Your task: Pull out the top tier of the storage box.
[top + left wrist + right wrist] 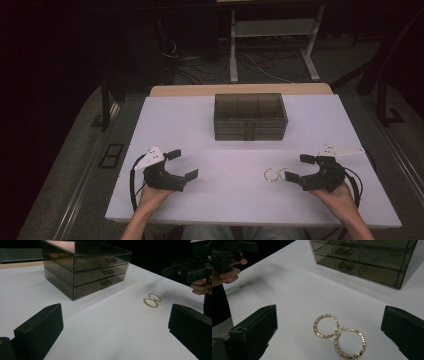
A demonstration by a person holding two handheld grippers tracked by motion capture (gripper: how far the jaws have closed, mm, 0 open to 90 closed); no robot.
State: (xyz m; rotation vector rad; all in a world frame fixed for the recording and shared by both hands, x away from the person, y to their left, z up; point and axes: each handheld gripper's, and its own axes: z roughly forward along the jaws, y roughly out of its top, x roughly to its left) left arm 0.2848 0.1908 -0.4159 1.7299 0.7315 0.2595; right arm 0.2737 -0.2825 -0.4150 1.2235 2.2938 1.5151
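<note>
Two gold hoop earrings (326,325) (349,342) lie side by side and touching on the white table (230,150). They rest just ahead of my right gripper (299,167), which is open, its jaws wide apart on either side of them (329,337). In the high view the earrings (274,174) are small, near the front right. My left gripper (182,164) is open with nothing between its jaws at the front left (116,335). From there the earrings (152,300) show far off to the right. A smoky clear three-drawer box (250,116) stands at the table's back centre, drawers shut.
Each drawer of the box (85,267) (362,262) has a small handle on its front. A wooden edge (240,89) shows behind the table. A white stand (272,30) and loose cables (260,62) are on the dark floor beyond. A hand grips each gripper near the front edge.
</note>
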